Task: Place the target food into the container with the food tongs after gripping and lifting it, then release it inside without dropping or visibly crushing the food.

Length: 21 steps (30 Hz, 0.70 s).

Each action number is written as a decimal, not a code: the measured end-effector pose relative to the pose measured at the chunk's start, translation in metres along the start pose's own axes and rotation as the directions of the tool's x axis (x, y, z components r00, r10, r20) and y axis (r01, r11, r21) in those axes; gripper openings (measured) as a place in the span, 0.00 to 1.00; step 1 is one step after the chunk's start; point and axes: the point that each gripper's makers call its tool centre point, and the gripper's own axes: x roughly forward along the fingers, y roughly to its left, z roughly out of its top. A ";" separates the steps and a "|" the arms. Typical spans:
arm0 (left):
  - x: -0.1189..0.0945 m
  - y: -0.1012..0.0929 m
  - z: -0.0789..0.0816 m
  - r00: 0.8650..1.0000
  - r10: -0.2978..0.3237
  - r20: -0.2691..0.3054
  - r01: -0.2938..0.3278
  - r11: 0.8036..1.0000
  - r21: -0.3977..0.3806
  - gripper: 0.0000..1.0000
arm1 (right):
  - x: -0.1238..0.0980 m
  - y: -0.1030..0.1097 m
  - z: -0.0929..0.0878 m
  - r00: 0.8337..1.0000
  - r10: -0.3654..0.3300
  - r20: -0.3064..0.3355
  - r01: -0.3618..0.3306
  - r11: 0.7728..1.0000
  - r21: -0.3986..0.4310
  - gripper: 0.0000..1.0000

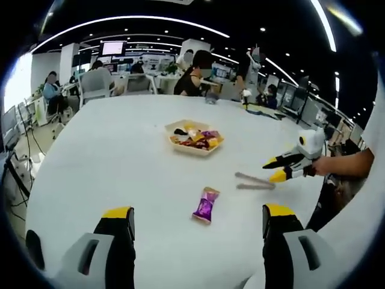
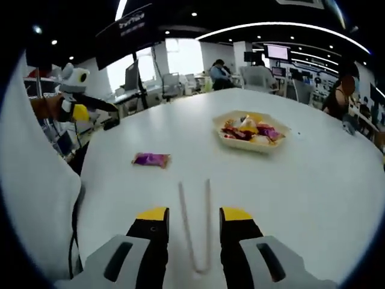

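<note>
Purple snack packet (image 1: 206,205) lies flat on white table (image 1: 108,156), near tray (image 1: 194,137) of snacks. Tongs (image 2: 197,226) lie btwn right gripper (image 2: 192,215) jaws, set narrowly apart. Left gripper (image 1: 197,212) wide, hovering.

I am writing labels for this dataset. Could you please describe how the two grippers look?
Both match. The left gripper has two black jaws with yellow tips, rising from light grey moulded housings with slot-shaped openings. The right gripper has the same black jaws, yellow tips and grey housings. Seen from the left gripper view, its body is white with a round lens box.
</note>
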 end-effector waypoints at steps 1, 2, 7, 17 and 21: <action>0.001 0.000 0.001 1.000 -0.003 0.001 0.003 1.000 0.005 0.88 | 0.000 0.000 -0.005 1.000 -0.001 -0.004 0.001 1.000 0.005 0.33; 0.002 -0.001 0.002 1.000 -0.008 0.001 0.008 1.000 0.007 0.88 | 0.000 0.000 -0.009 1.000 -0.005 -0.011 0.005 1.000 0.005 0.33; 0.006 -0.005 0.009 1.000 -0.017 -0.001 0.017 0.999 0.033 0.87 | 0.002 -0.004 -0.021 0.999 -0.016 -0.030 0.017 1.000 0.018 0.31; 0.008 -0.007 0.012 1.000 -0.021 -0.007 0.021 0.998 0.054 0.87 | 0.004 -0.010 -0.037 0.997 -0.030 -0.070 0.030 1.000 0.004 0.16; 0.010 -0.011 0.012 1.000 -0.026 -0.013 0.027 0.998 0.062 0.87 | 0.006 -0.010 -0.037 0.996 -0.030 -0.087 0.030 1.000 0.002 0.16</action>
